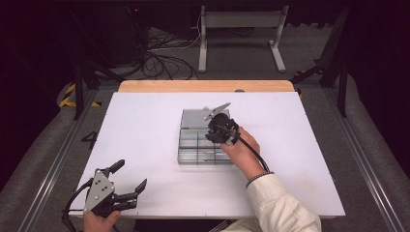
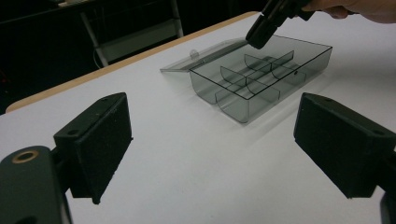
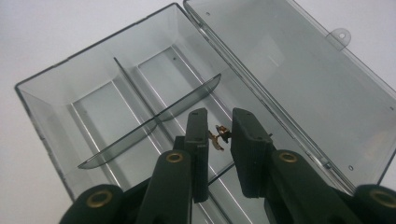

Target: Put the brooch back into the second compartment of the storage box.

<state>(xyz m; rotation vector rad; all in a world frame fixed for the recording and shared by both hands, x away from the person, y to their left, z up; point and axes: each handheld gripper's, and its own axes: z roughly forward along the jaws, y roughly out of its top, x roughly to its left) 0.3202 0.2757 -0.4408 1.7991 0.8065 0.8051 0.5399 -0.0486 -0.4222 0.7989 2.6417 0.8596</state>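
A small brass part (image 3: 218, 136) sits pinched between the nearly closed jaws of the right gripper (image 3: 219, 140), just above a compartment of the open smoky organiser box (image 1: 186, 153), likely for dropping in. The left gripper (image 1: 126, 178), wide and empty, waits well apart from the box. No writing is legible.

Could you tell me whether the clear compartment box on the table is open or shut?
Open: the box has its lid folded back flat on the table behind it, dividers exposed.
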